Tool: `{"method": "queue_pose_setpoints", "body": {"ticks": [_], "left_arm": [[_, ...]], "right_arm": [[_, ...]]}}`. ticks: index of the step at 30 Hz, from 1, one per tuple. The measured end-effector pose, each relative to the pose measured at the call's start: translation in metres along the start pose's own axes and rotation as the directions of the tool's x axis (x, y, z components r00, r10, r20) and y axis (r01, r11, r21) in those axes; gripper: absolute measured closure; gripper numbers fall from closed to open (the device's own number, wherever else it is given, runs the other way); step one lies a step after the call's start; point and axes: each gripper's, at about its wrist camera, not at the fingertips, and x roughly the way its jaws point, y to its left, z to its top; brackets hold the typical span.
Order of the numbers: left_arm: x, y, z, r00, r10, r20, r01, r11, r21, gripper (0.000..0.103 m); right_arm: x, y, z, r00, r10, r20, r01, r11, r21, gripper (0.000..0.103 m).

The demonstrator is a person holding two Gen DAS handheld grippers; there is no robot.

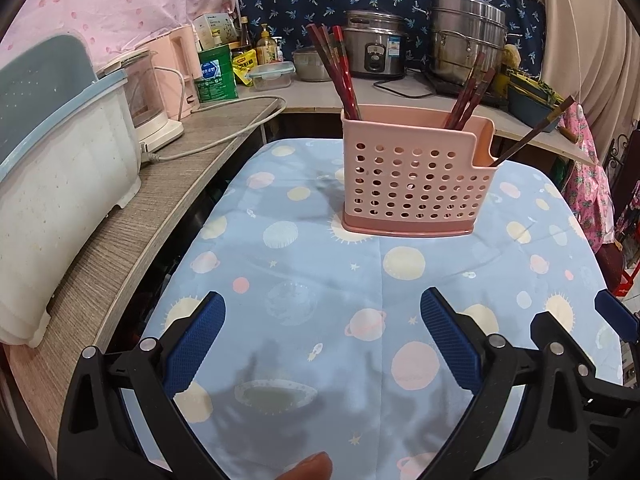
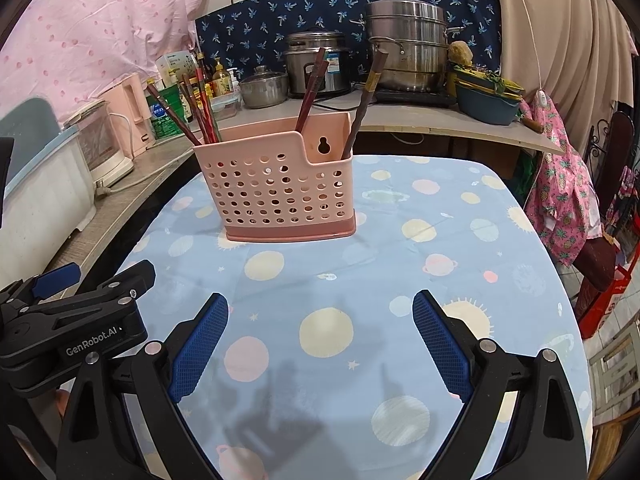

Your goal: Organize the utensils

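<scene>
A pink perforated utensil holder [image 1: 416, 184] stands upright on the blue planet-print tablecloth [image 1: 320, 272]; it also shows in the right wrist view [image 2: 280, 192]. Several dark red chopsticks [image 1: 340, 68] lean out of its left, middle and right sections, seen too in the right wrist view [image 2: 202, 116]. My left gripper [image 1: 322, 316] is open and empty, low over the cloth in front of the holder. My right gripper [image 2: 320, 320] is open and empty, beside it on the right; it shows at the left wrist view's right edge [image 1: 580, 344].
A counter behind the table carries a rice cooker [image 1: 374, 46], a steel steamer pot [image 1: 466, 36], bottles and a green tin [image 1: 216, 74]. A white dish tub [image 1: 52, 184] and a pale appliance with a cord [image 1: 154, 104] sit on the left shelf. Pink patterned cloth [image 2: 560, 200] hangs right.
</scene>
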Motion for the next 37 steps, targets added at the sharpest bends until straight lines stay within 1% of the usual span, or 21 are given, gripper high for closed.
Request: {"method": "queue_pose_setpoints", "body": {"ticks": [5,18,21,31,37], "left_arm": [[0.002,-0.002,0.003,1.000,-0.004,0.007,0.004,1.000,-0.006,0.009],[0.012,-0.006,0.013,0.999,-0.018,0.028,0.018,1.000,0.014,0.009],[0.015,-0.007,0.015,1.000,-0.011,0.030,0.010,1.000,0.016,0.009],[0.026,-0.006,0.020,1.000,-0.007,0.001,0.007,1.000,0.011,0.009],[0.035,-0.006,0.026,1.000,-0.002,0.006,0.002,1.000,-0.005,0.009]], "right_arm": [[0.000,-0.002,0.003,1.000,-0.004,0.005,0.004,1.000,0.003,0.014],[0.008,-0.005,0.012,1.000,-0.008,0.010,0.008,1.000,0.009,0.014],[0.012,-0.005,0.014,1.000,-0.011,0.007,0.011,1.000,0.006,0.014],[0.020,-0.003,0.018,1.000,-0.009,0.004,0.009,1.000,-0.002,0.014],[0.030,-0.004,0.027,1.000,-0.017,0.008,0.017,1.000,-0.011,0.014]]}}
